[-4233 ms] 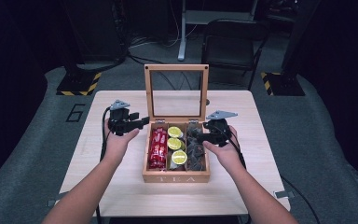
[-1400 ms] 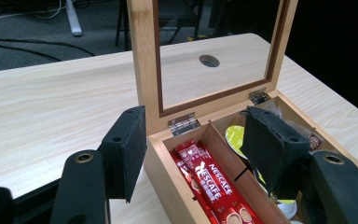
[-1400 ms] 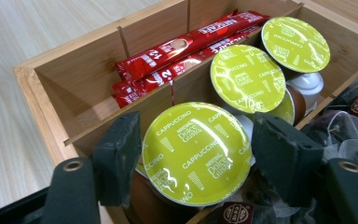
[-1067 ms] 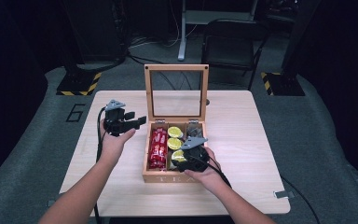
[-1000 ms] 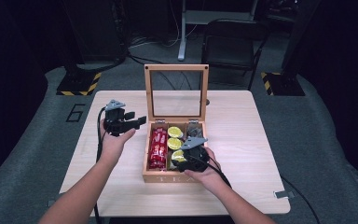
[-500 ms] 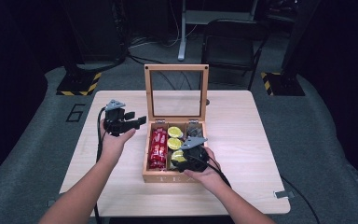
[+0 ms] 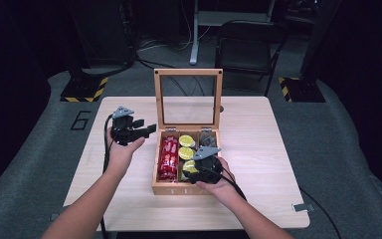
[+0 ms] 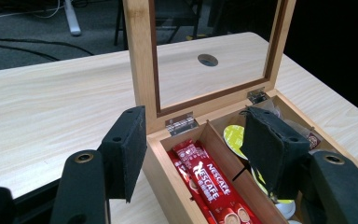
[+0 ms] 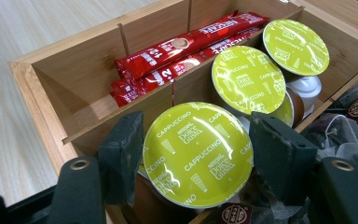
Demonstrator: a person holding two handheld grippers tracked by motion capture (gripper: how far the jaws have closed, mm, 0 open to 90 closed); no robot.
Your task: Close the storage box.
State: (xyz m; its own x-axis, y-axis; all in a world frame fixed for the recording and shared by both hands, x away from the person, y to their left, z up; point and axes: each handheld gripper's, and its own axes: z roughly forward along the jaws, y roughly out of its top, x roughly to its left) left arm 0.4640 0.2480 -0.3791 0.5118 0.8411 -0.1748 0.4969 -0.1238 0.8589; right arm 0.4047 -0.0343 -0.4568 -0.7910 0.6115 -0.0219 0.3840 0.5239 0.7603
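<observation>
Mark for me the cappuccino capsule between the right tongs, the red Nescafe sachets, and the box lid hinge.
cappuccino capsule [image 9: 196, 151], right gripper view, centre of its green foil lid.
red Nescafe sachets [image 8: 208, 181], left gripper view, middle of the top sachet.
box lid hinge [image 8: 180, 125], left gripper view, metal plate of the nearer hinge.

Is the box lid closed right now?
No, the glass-paned lid stands upright on its hinges above the open wooden box.

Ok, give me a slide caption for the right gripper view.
Right gripper straddling a green cappuccino capsule in the wooden box.
</observation>
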